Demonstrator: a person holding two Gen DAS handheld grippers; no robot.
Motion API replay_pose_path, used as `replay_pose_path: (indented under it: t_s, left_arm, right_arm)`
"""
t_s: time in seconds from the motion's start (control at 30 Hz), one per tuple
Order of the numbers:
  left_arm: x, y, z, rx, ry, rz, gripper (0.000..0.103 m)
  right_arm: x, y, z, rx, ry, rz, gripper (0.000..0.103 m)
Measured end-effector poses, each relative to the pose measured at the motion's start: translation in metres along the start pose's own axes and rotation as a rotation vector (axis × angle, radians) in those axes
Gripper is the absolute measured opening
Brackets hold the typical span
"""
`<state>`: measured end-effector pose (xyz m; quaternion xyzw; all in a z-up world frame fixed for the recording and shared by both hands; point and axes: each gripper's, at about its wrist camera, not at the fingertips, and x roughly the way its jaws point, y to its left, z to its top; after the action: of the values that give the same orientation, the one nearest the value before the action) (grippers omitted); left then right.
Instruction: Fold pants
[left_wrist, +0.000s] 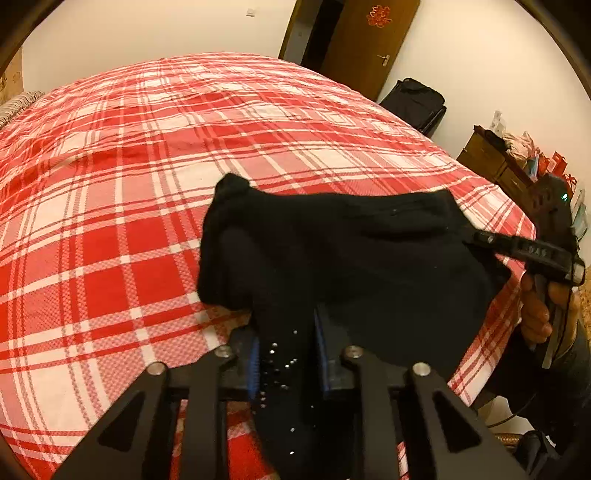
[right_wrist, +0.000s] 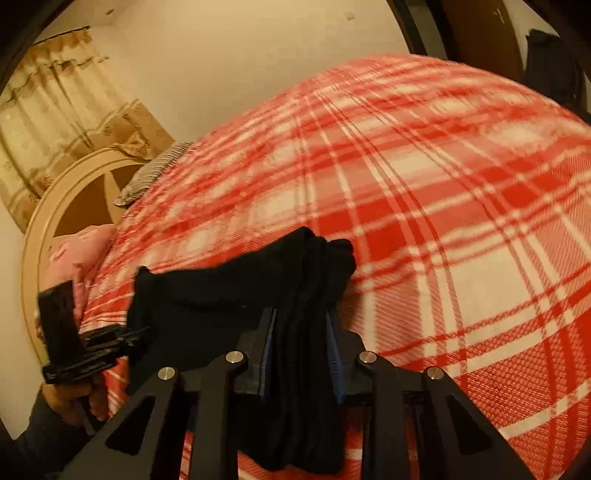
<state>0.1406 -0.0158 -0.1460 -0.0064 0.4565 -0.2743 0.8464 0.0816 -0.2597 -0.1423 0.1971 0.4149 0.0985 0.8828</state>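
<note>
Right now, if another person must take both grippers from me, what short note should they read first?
Left gripper: shut on the black pants, at one end of the bundle.
Right gripper: shut on the pants at the other end.
The pants hang bunched between both grippers, low over the red plaid bedspread; part seems to touch it.
Done: pants gathered and gripped at both ends.
Left: lay them flat, finish the fold, then release.

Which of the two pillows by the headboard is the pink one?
The pink pillow lies nearer the left gripper, low beside the headboard; the striped grey pillow sits farther back.
</note>
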Motion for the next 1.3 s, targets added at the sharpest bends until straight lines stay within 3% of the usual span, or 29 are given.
replay_pose_path:
  t_s: [0.37, 0.7, 1.3]
  left_arm:
    - [-0.035, 0.01, 0.003, -0.006, -0.065, 0.003, 0.016]
    - [-0.087, 0.059, 0.0, -0.052, -0.149, 0.178, 0.016]
    - [-0.135, 0.15, -0.037, -0.236, -0.215, 0.381, 0.016]
  right_arm:
    - [-0.003, 0.058, 0.029, -0.134, 0.002, 0.042, 0.025]
    - [0.058, 0.138, 0.057, -0.264, 0.044, 0.137, 0.025]
    - [0.159, 0.247, 0.063, -0.391, 0.162, 0.271, 0.025]
